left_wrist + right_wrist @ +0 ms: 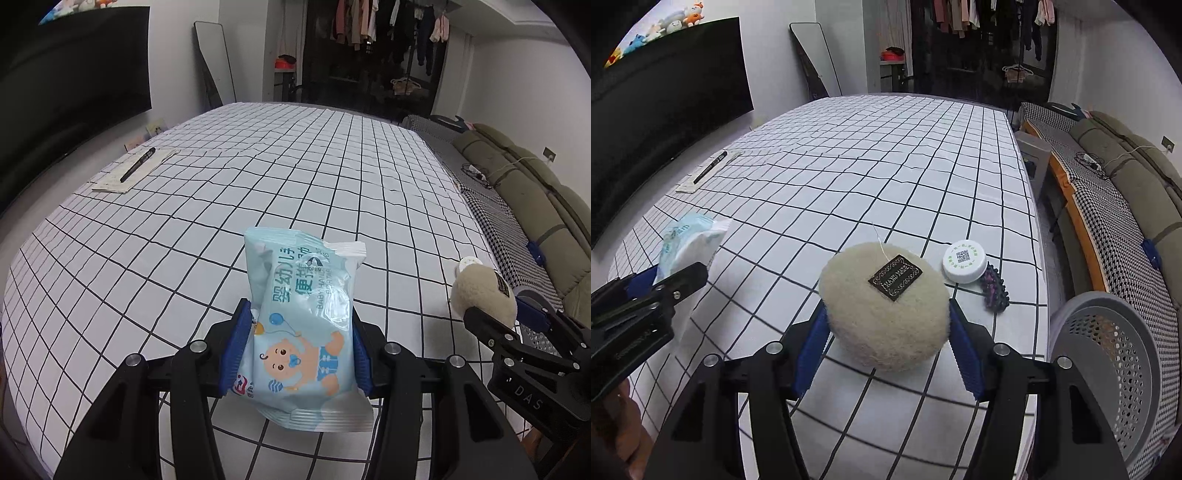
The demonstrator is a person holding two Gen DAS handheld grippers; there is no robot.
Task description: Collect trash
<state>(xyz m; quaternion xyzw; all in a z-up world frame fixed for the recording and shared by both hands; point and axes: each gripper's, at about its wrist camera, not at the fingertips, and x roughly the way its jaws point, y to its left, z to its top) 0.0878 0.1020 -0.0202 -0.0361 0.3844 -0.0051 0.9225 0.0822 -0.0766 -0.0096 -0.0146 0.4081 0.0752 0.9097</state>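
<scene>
My left gripper (301, 343) is shut on a light-blue baby-wipes packet (303, 317) and holds it upright over the checked table (258, 177). The packet also shows at the left of the right wrist view (687, 243). My right gripper (886, 343) is shut on a round beige fluffy pad (882, 310) with a black label, held just above the table. The pad and the right gripper show at the right of the left wrist view (484, 291). A grey perforated bin (1108, 365) stands off the table's right edge.
A white round lid (964, 262) and a dark purple hair claw (993, 288) lie on the table beyond the pad. A black pen (137, 164) lies on a paper at the far left. A sofa (535, 192) runs along the right side. A black screen hangs on the left wall.
</scene>
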